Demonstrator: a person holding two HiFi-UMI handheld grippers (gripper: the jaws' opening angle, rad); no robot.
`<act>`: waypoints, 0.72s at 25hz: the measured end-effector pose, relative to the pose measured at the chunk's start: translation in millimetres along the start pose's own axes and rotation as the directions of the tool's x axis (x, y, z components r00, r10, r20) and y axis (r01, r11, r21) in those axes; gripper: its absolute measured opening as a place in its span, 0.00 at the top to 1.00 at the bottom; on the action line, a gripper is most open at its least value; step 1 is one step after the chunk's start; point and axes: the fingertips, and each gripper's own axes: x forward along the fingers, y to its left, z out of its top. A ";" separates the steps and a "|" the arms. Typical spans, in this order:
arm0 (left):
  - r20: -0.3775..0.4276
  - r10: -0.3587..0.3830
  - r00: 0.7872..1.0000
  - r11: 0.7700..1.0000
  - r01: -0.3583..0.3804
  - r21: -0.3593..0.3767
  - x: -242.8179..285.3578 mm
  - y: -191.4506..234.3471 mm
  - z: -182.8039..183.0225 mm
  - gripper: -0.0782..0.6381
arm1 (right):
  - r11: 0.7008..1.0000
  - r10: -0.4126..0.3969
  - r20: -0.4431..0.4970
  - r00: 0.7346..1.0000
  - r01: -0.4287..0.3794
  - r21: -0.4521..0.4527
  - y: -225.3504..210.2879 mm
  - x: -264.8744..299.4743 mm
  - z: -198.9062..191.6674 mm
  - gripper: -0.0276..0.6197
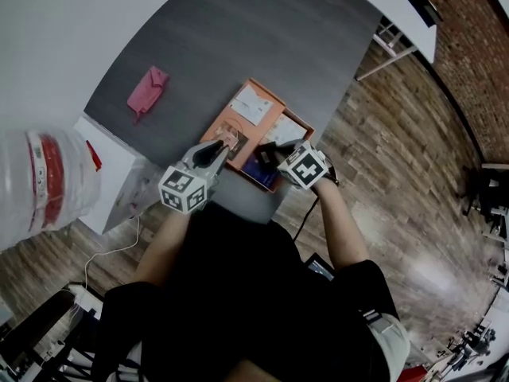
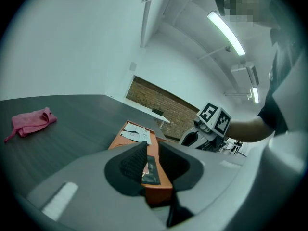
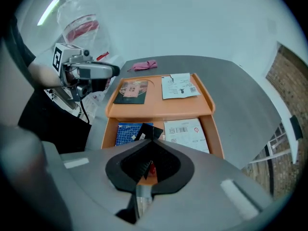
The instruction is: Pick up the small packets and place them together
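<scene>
One thin black packet (image 3: 146, 132) (flat, angular) clamped in right gripper (image 3: 151, 142) | left gripper (image 2: 153, 146) jaws apart | rimmed orange tray (image 3: 159, 109) below

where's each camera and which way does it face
Head view: on the person's head, steeply down at table and orange tray; forearms, left gripper, right gripper show.
Left gripper view: on that gripper, nearly level across the tray; own jaws show.
Right gripper view: on that gripper, down into the tray; own jaws pinch a black packet.
Both gripper views share the pink cloth.
</scene>
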 end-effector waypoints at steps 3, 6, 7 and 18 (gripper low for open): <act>-0.001 -0.010 1.000 1.000 0.010 0.014 3.5 -4.8 2.0 0.79 | 1.000 -0.011 0.034 0.999 0.011 -0.003 1.3 -13.5 3.9 0.95; 0.006 -0.016 1.000 1.000 0.016 0.025 6.8 -9.5 4.7 0.79 | 0.999 -0.027 0.071 0.997 0.028 -0.016 1.0 -30.9 8.5 0.95; 0.009 -0.016 1.000 1.000 0.016 0.027 7.6 -10.8 5.7 0.79 | 0.999 -0.028 0.086 0.996 0.029 -0.018 1.2 -37.2 10.1 0.95; 0.046 0.028 0.999 0.998 -0.030 0.050 1.7 -11.4 14.4 0.79 | 0.998 -0.011 0.271 0.963 0.026 -0.053 5.8 -85.7 53.5 0.95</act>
